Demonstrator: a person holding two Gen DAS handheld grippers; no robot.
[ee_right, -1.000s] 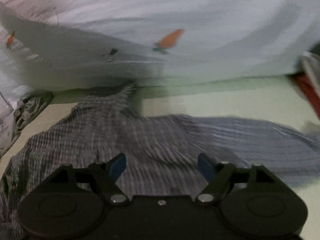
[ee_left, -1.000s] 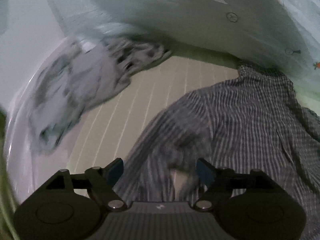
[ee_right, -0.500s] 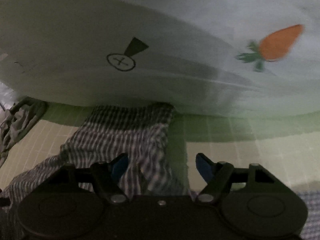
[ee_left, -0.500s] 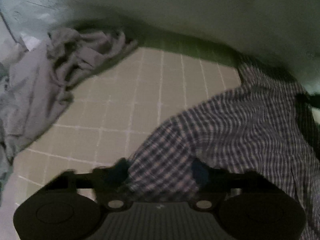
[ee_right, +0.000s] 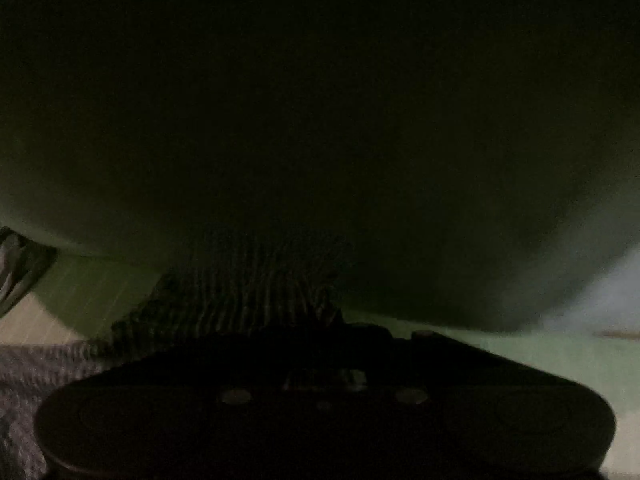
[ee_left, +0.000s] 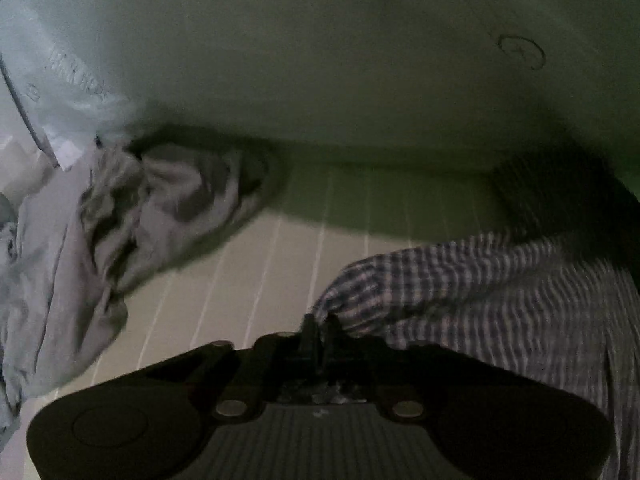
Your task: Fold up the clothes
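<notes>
On checked shirt, left gripper just closing, pinching edge

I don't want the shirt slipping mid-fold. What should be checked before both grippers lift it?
1. Left gripper has just been closing; its fingers pinch the checked shirt at its edge: ok.
2. Right gripper has just been closing; grip on the shirt's far end: cannot tell, too dark.
3. Grey garment lies apart from the shirt: ok.
4. Grid-lined mat bare between the two: ok.
5. Pale bedding overhangs close ahead: not ok for lifting room.
</notes>
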